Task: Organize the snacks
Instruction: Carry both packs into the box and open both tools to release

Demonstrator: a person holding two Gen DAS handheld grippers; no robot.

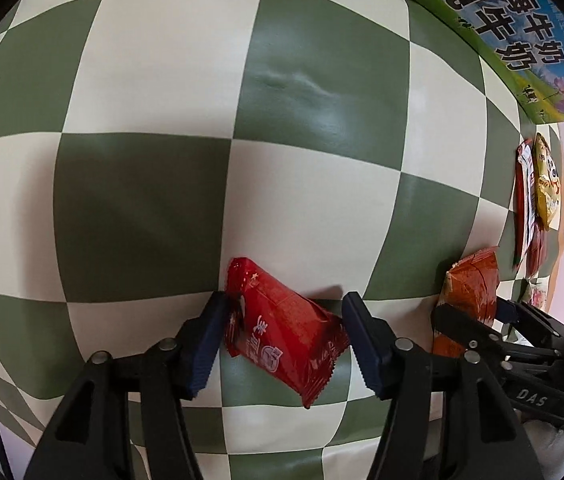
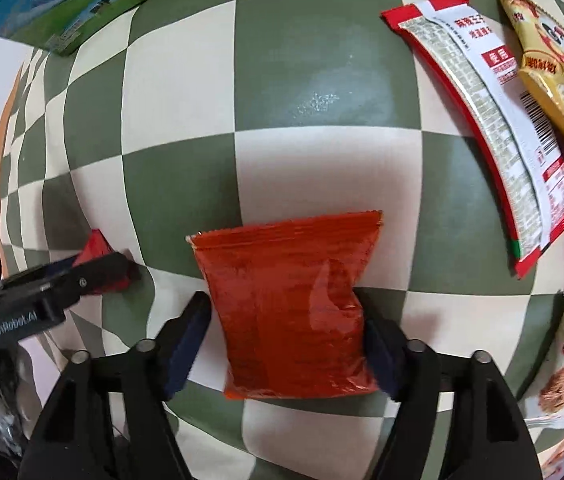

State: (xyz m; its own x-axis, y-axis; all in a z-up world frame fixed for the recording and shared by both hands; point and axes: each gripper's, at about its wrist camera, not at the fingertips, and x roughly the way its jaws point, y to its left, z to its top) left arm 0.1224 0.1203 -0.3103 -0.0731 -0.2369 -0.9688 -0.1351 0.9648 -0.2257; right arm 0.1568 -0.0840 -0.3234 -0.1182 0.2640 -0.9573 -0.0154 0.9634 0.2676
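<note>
While the left claw (image 1: 282, 344) stands spread astride the red candy packet (image 1: 285, 336) on the checkered counter (image 1: 142, 208) and the right claw (image 2: 285, 344) straddles the orange pouch (image 2: 289, 304), pads barely touching, both grasps seem pending, so closing squarely comes next.

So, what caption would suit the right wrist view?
Right gripper straddles an orange snack packet on the checkered cloth.
</note>
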